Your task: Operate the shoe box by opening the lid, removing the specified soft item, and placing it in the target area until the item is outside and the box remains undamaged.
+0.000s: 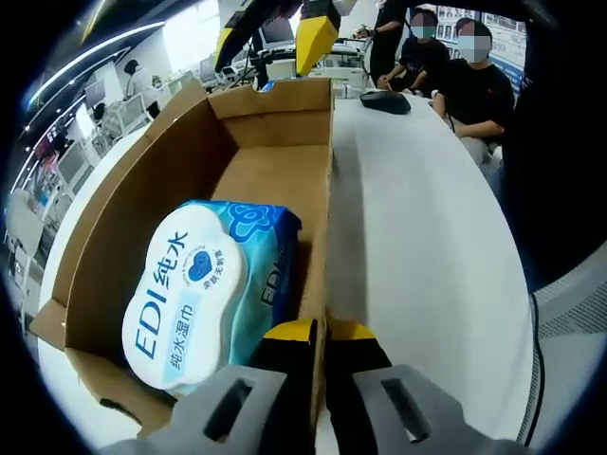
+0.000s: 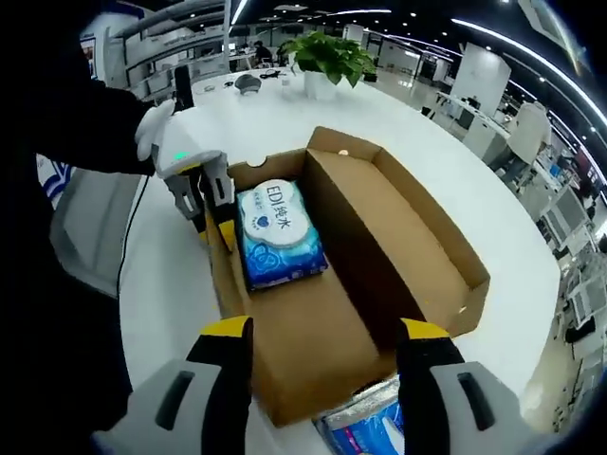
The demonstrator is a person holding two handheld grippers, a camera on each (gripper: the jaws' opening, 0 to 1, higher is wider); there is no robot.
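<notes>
Right gripper view looks down on the shoe box [image 2: 379,256] lying open on the white table [image 2: 237,123], its lid already swung out to the far side, so the opening step appears done. Inside, at the end nearest the left gripper [image 2: 216,213], lies the soft item, a blue pack of wet wipes [image 2: 278,232], not yet lifted out. The left gripper has its jaws pinched together on the box's side wall, which from the left gripper view [image 1: 318,341] runs straight up between the two yellow-tipped fingers, with the pack [image 1: 204,289] just beside them inside the box [image 1: 275,171]. The right gripper [image 2: 322,332] hovers over the near end of the box with its jaws wide apart, holding nothing. Another blue packet [image 2: 365,427] shows at the bottom edge below the box. What remains, I'd judge, is grasping the pack, lifting it clear and setting it down on the table outside; the cardboard looks undamaged so far.
</notes>
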